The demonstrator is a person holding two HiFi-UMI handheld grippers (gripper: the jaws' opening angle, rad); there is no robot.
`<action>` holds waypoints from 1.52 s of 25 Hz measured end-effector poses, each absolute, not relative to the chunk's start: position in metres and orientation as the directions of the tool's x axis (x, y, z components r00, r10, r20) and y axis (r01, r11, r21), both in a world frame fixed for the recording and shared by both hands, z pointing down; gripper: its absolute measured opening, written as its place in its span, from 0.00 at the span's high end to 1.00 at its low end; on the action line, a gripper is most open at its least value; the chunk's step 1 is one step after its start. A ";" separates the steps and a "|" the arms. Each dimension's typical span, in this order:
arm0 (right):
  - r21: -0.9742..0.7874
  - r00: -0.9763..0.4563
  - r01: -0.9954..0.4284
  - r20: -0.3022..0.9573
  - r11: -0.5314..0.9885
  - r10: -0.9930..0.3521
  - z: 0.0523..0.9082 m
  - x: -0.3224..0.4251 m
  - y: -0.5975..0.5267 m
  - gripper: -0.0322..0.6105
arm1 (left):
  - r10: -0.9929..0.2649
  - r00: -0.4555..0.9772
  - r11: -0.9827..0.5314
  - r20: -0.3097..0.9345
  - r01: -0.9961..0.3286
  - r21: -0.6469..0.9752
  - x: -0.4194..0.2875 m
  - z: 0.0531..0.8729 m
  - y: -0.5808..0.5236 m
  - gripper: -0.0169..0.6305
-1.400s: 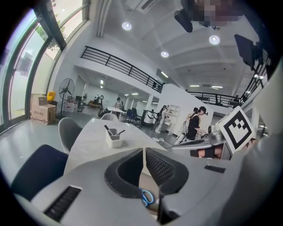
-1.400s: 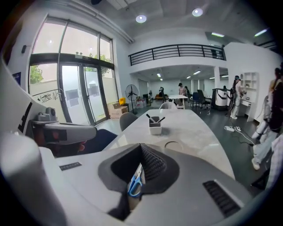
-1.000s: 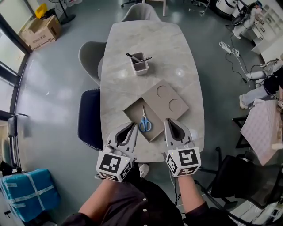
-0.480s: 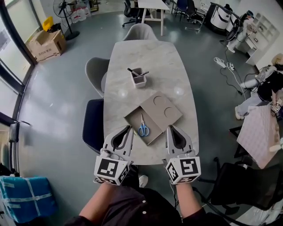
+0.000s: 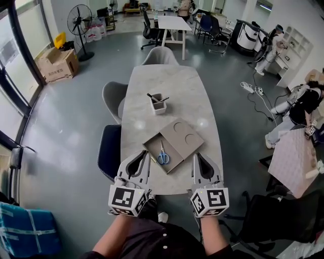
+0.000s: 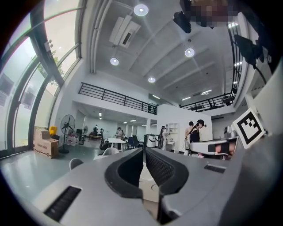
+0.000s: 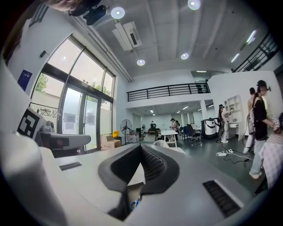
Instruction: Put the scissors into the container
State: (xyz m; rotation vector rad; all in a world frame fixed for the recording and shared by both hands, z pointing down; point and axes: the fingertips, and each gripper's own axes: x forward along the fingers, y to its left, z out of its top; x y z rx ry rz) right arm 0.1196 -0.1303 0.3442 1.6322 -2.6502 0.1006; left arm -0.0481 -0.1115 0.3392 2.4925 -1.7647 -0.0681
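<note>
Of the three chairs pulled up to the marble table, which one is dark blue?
The dark blue chair stands at the table's left side, closest to the person. The other left-side chair and the far-end chair are both light grey.

- My head view is bright and even, with daylight coming in from the windows (image 5: 7,71) on the left.
- The floor (image 5: 66,131) carries a soft sheen, and two pale glare spots sit on the table (image 5: 177,91).
- The ceiling lights (image 6: 141,9) blow out to white in both gripper views.
- Both gripper views bend straight lines hard and go black at the corners.
- Close to the lens, the left gripper (image 6: 143,151) and right gripper (image 7: 141,146) look soft to me. The hall behind them is sharper.
</note>
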 end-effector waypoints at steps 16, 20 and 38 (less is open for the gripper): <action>-0.015 -0.425 -0.905 0.019 0.425 -0.905 0.332 0.131 -0.107 0.96 | -0.944 0.329 -0.329 -0.016 -0.940 0.093 -0.043 0.328 -0.088 0.93; -0.015 -0.426 -0.905 0.025 0.426 -0.904 0.333 0.131 -0.107 0.96 | -0.945 0.326 -0.326 -0.017 -0.941 0.088 -0.043 0.328 -0.087 0.93; -0.033 -0.424 -0.906 0.024 0.423 -0.905 0.333 0.128 -0.111 0.96 | -0.945 0.326 -0.326 -0.012 -0.942 0.079 -0.041 0.325 -0.089 0.93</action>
